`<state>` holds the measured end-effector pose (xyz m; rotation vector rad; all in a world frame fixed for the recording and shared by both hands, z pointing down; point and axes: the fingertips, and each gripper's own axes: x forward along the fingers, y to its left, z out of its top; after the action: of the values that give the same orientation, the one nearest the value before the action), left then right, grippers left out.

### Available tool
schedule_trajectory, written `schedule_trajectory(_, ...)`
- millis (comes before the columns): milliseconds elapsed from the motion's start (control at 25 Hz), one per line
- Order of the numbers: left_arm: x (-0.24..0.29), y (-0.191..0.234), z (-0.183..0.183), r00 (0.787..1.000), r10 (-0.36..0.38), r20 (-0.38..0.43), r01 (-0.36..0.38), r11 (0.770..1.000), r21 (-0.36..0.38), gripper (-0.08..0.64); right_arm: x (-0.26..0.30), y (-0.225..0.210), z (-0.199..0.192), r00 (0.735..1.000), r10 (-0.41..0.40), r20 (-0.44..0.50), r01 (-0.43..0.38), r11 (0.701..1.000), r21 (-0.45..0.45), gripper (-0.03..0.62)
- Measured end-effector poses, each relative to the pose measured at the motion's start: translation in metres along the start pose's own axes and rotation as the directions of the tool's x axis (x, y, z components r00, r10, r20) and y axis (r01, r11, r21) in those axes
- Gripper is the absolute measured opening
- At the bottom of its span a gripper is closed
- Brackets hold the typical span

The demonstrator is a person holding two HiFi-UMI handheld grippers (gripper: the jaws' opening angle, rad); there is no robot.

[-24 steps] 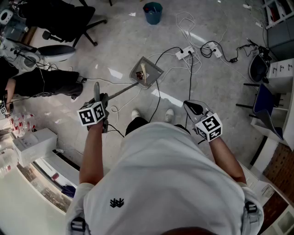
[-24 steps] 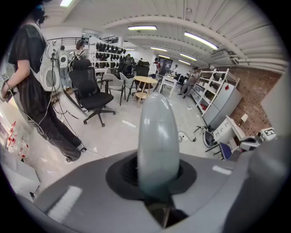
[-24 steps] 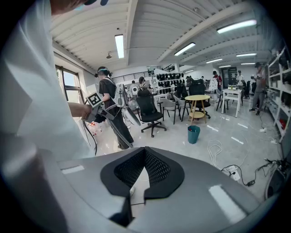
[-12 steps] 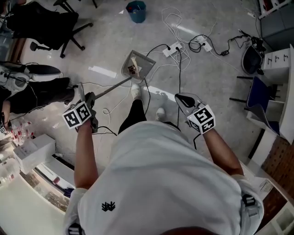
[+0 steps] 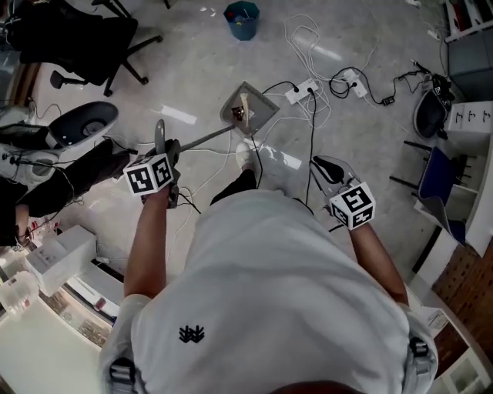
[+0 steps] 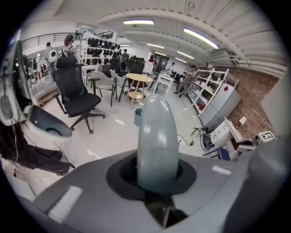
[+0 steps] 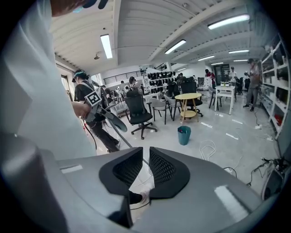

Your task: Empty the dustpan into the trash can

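Observation:
A grey dustpan (image 5: 248, 110) with bits of debris in it hangs over the floor on a long handle (image 5: 202, 141). My left gripper (image 5: 163, 146) is shut on the handle's grip end (image 6: 157, 141), which stands up between its jaws. The teal trash can (image 5: 241, 19) stands on the floor beyond the pan, apart from it; it also shows partly behind the grip (image 6: 137, 117) and near a round table (image 7: 183, 135). My right gripper (image 5: 327, 171) is held at my right side, jaws together with nothing in them (image 7: 146, 170). The left gripper (image 7: 102, 111) shows in the right gripper view too.
White cables and power strips (image 5: 308, 88) sprawl on the floor right of the dustpan. A black office chair (image 5: 85, 31) and a white pod seat (image 5: 85, 127) stand at the left. Shelving and a blue chair (image 5: 439, 173) line the right; boxes (image 5: 58, 242) sit lower left.
The person has stepped forward, one foot now ahead. The dustpan stays held in the left gripper and has drawn slightly nearer the trash can. The right gripper keeps its place.

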<state>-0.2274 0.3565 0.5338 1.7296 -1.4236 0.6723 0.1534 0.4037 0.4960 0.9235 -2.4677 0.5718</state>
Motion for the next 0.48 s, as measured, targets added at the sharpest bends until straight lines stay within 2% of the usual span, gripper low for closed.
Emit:
schedule_trajectory(320,0.048,0.023,0.072,0.998,-0.068,-0.012,0.069,0.993,0.101,0.117,0.085,-0.027,0.069,0.999,-0.035,-0.021,0.034,0.999,-0.012,0.023)
schedule_trajectory(480,0.061,0.035,0.1,0.996,-0.084,-0.001,0.084,0.993,0.086,0.117,0.11,-0.033,0.093,0.999,-0.028,-0.029,0.027,1.0,-0.01,0.023)
